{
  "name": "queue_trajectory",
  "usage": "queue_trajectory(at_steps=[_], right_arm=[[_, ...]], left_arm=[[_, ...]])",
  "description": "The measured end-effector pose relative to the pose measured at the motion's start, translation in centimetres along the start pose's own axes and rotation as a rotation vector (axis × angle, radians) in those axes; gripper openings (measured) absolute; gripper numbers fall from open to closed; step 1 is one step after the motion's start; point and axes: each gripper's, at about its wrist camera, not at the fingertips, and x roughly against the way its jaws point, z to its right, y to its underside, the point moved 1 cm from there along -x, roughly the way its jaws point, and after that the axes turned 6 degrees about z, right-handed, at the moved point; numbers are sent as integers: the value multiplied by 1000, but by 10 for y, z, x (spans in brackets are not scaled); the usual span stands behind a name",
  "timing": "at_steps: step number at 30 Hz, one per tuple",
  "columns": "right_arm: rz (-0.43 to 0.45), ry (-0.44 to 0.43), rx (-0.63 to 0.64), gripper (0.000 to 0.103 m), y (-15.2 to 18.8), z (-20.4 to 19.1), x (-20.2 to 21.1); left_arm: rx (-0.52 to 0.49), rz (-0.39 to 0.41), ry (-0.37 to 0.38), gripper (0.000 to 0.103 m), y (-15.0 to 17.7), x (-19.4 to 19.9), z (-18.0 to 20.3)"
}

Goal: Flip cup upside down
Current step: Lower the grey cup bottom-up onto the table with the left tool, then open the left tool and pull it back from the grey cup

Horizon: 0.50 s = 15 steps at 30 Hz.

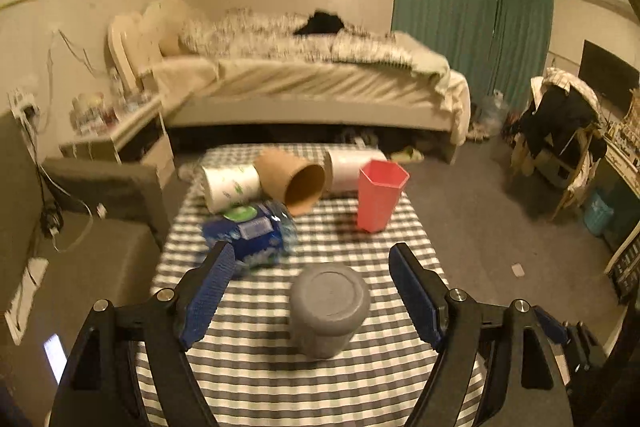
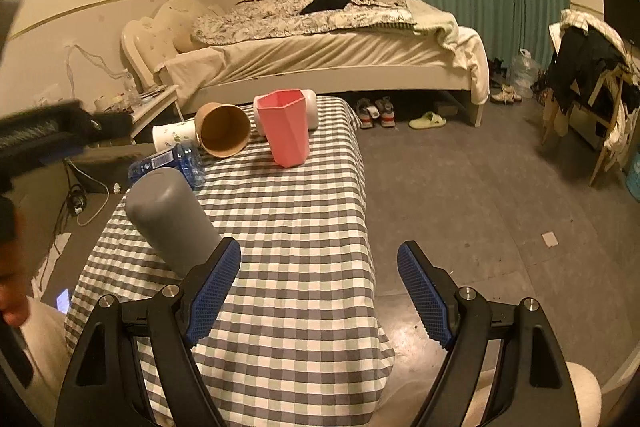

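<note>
A grey cup (image 1: 329, 309) stands upside down, base up, on the checked tablecloth (image 1: 260, 379). It sits between the open fingers of my left gripper (image 1: 312, 265), untouched. In the right wrist view the grey cup (image 2: 170, 217) is at the left, just beyond my left fingertip (image 2: 216, 283). My right gripper (image 2: 320, 265) is open and empty over the table's right edge. A pink cup (image 1: 378, 195) stands upright, mouth up, farther back; it also shows in the right wrist view (image 2: 286, 131).
A brown paper cup (image 1: 294, 181) lies on its side at the back, with a white printed cup (image 1: 230, 187), a white cylinder (image 1: 350, 167) and a blue water bottle (image 1: 256, 233) lying nearby. A bed (image 2: 320, 59) stands behind the table. Grey floor (image 2: 480, 195) lies to the right.
</note>
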Motion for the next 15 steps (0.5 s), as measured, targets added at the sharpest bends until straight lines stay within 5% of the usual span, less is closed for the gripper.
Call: queue_trajectory(at_steps=[7, 15], right_arm=[[12, -36, 20, 81, 6, -16, 10], [-9, -70, 56, 87, 16, -39, 3]], left_arm=[[-13, 68, -33, 89, 36, 29, -25], [50, 3, -70, 94, 85, 19, -58]])
